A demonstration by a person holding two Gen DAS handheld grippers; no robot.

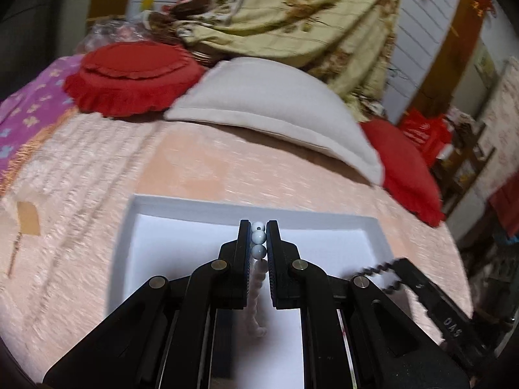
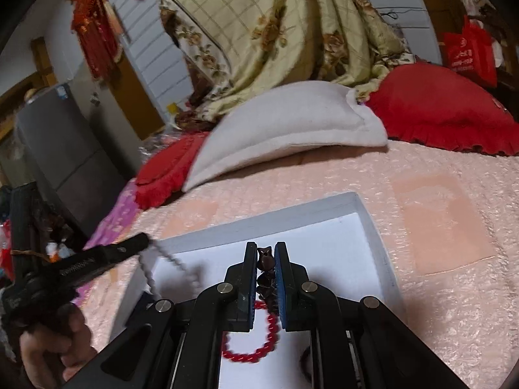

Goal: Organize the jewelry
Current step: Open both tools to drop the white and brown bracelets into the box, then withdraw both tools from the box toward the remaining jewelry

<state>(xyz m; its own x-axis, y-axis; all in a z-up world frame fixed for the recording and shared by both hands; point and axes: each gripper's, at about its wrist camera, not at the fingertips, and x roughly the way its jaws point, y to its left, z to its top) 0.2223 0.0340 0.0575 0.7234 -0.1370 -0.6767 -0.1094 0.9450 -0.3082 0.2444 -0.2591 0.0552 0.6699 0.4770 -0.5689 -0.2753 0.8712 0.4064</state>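
Observation:
My left gripper point(image 1: 259, 227) is shut on a strand of white beads point(image 1: 259, 236), and the rest of the strand hangs down between the fingers. It hovers over a shallow white box point(image 1: 194, 202) on the pink bedspread. My right gripper point(image 2: 266, 249) is shut on a string of dark brown beads point(image 2: 264, 261) above the same white box point(image 2: 292, 209). A red bead bracelet point(image 2: 259, 350) lies on the box floor beneath it. In the left wrist view the right gripper point(image 1: 402, 264) shows with its dark beads point(image 1: 373, 269). The right wrist view has the left gripper point(image 2: 144, 240) trailing white beads point(image 2: 175, 261).
A grey-white pillow point(image 1: 269, 103) and red frilled cushions point(image 1: 129, 74) lie past the box, with a floral quilt point(image 2: 275, 32) heaped behind. A hand point(image 2: 55, 340) holds the left gripper. A grey fridge point(image 2: 58, 142) stands beyond the bed's left side.

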